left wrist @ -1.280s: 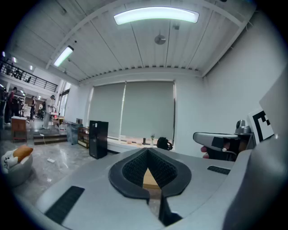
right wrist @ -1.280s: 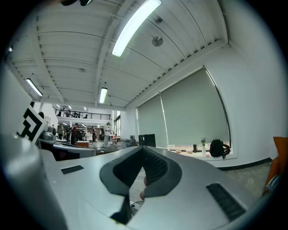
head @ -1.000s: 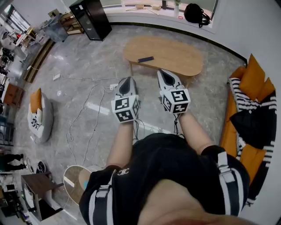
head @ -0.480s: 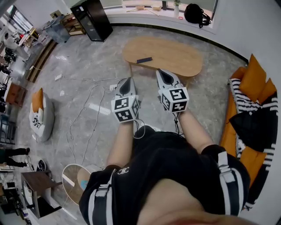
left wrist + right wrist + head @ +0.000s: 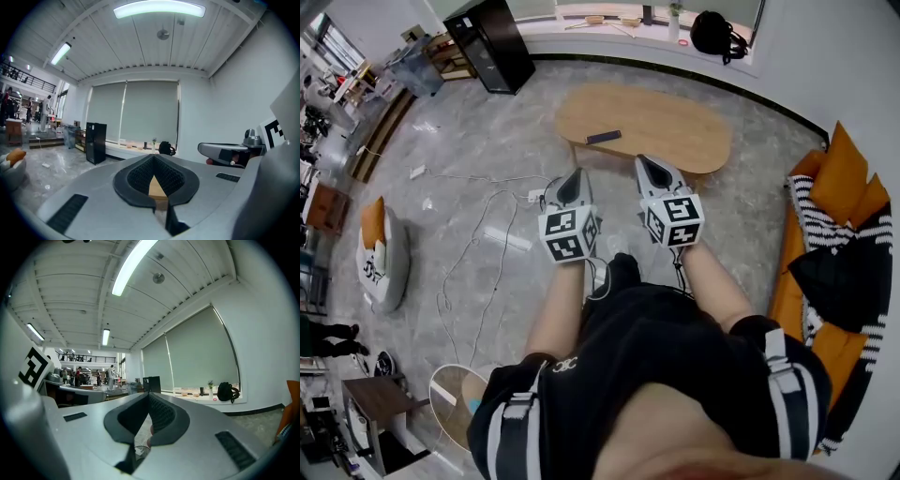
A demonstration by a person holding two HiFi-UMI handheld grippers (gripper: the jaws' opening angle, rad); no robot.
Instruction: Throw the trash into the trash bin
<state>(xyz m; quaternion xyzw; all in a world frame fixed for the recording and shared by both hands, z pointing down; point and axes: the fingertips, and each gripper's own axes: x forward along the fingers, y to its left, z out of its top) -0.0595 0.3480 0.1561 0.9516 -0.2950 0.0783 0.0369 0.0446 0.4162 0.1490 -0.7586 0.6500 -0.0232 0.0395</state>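
Note:
Both grippers are held side by side in front of the person's body, pointing toward an oval wooden table (image 5: 675,127). My left gripper (image 5: 572,178) is shut, its pads meeting at the tip with nothing between them (image 5: 153,157). My right gripper (image 5: 643,163) is also shut and empty (image 5: 149,395). A flat dark item (image 5: 603,137) lies on the table's near-left part, ahead of both grippers. A round white-rimmed object (image 5: 450,405) stands on the floor behind and to the left; I cannot tell whether it is the bin. No trash is clearly visible.
An orange sofa (image 5: 825,244) with striped and black cloth lines the right side. Cables (image 5: 478,253) trail over the marble floor at left, near small white scraps (image 5: 427,202). A floor cushion (image 5: 380,258) lies far left, a black cabinet (image 5: 492,42) at the back.
The person has stepped forward toward the table, so floor items slid back in the head view and a shoe now shows below the grippers. Both grippers stayed shut, side by side.

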